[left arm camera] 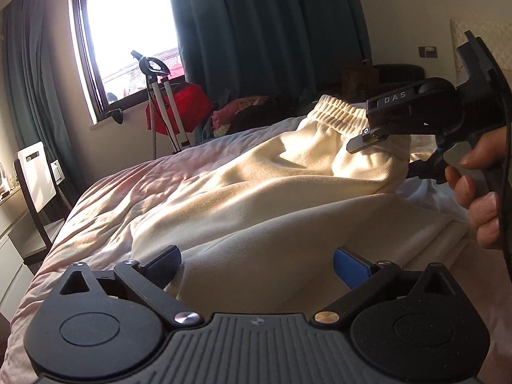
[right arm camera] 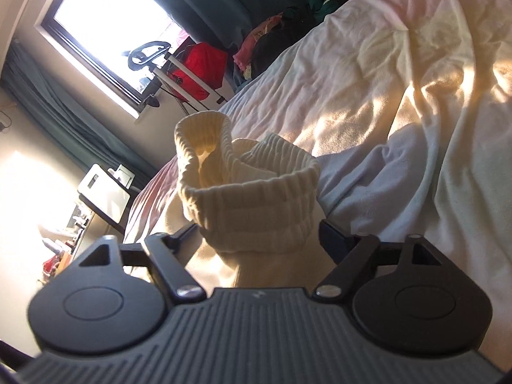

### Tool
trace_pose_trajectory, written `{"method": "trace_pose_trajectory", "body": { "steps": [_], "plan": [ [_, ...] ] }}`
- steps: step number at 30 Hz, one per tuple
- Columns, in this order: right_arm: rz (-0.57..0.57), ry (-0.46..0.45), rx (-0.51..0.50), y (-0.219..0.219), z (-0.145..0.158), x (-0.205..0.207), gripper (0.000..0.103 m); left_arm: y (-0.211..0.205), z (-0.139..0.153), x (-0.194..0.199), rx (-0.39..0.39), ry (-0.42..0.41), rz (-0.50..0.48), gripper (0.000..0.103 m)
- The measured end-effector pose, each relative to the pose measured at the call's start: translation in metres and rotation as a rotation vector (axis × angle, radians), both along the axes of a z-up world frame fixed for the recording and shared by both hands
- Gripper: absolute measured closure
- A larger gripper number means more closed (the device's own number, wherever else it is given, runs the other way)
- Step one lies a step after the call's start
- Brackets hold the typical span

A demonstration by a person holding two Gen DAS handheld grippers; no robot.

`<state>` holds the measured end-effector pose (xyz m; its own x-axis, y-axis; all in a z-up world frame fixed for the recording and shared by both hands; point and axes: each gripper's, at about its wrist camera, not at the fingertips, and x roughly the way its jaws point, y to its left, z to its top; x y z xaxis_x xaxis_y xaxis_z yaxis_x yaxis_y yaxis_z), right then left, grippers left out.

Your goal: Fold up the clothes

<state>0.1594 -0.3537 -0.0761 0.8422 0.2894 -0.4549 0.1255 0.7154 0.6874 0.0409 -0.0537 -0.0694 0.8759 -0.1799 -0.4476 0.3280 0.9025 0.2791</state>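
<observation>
The left gripper hovers low over the cream trousers, its jaws spread wide with the cloth lying slack between them, pinching nothing. I'd guess it is held there ready to take a fresh hold on the near edge, though nothing shows it touching the fabric.

Past it, the trousers run away across the bed, rumpled, and rise towards their ribbed waistband, which is lifted clear of the covers. The right gripper has that end. In its own wrist view the waistband stands bunched and doubled between its fingers, which sit wide at either side of the bundle. The cloth stays up, so it seems to be held, but the contact is hidden behind the fabric and I can't tell whether the jaws are really pressing on it. Lifting the waist looks meant to carry it over the legs, or equally to shake the garment flat; the trousers as they lie would fit either.

The hand on the right gripper comes in from the side, fingers curled round the grip and trigger, the tool level and pointing across the bed.

Further off, a clothes heap lies at the bed's far edge, with a red bag, curtain and window behind.
</observation>
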Motion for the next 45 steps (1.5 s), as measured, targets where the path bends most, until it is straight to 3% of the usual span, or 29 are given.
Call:
{"method": "trace_pose_trajectory", "body": {
  "steps": [4, 7, 12, 14, 19, 24, 25, 30, 31, 32, 35, 37, 42, 44, 45],
  "plan": [
    [0.018, -0.031, -0.047, 0.005, 0.007, -0.004, 0.059, 0.001, -0.003, 0.004, 0.009, -0.014, -0.021, 0.001],
    [0.044, -0.12, -0.042, 0.008, 0.024, -0.018, 0.063, -0.001, -0.006, 0.005, 0.049, -0.052, -0.024, 0.001],
    [0.032, -0.271, 0.055, -0.002, 0.057, -0.046, 0.063, 0.004, -0.01, 0.003, 0.073, -0.089, 0.045, 0.001],
    [-0.025, -0.239, 0.083, -0.014, 0.054, -0.054, 0.063, 0.008, -0.01, 0.003, 0.063, -0.071, 0.085, 0.0],
    [-0.129, 0.04, 0.146, -0.039, 0.007, -0.058, 0.061, 0.019, -0.01, 0.001, 0.049, -0.028, 0.158, 0.0],
    [-0.112, 0.094, 0.195, -0.041, -0.009, -0.055, 0.045, 0.03, -0.005, 0.003, -0.01, 0.0, 0.209, 0.0],
    [-0.097, 0.111, 0.181, -0.039, -0.01, -0.052, 0.039, 0.033, -0.003, 0.002, -0.026, 0.004, 0.22, 0.0],
    [-0.011, 0.212, 0.055, -0.021, -0.02, -0.041, 0.035, 0.042, 0.003, 0.001, -0.091, 0.025, 0.264, 0.0],
    [0.003, 0.224, 0.026, -0.018, -0.021, -0.039, 0.018, 0.044, 0.004, 0.0, -0.102, 0.026, 0.273, 0.0],
    [0.017, 0.236, -0.004, -0.014, -0.022, -0.036, 0.015, 0.046, 0.006, 0.0, -0.116, 0.027, 0.282, 0.0],
    [0.04, 0.246, -0.031, -0.008, -0.025, -0.033, 0.014, 0.052, 0.01, 0.0, -0.161, 0.039, 0.308, 0.0],
    [0.074, 0.228, 0.024, -0.006, -0.024, -0.033, 0.012, 0.056, 0.012, 0.0, -0.192, 0.049, 0.323, 0.0],
    [0.156, 0.058, 0.052, 0.002, 0.003, -0.044, 0.018, 0.067, 0.018, 0.002, -0.278, 0.089, 0.351, 0.0],
    [0.147, 0.068, 0.022, 0.004, 0.004, -0.045, 0.027, 0.072, 0.02, 0.003, -0.336, 0.135, 0.338, 0.001],
    [0.128, 0.105, 0.001, 0.004, 0.0, -0.044, 0.039, 0.075, 0.021, 0.003, -0.371, 0.164, 0.326, 0.001]
  ]
}}
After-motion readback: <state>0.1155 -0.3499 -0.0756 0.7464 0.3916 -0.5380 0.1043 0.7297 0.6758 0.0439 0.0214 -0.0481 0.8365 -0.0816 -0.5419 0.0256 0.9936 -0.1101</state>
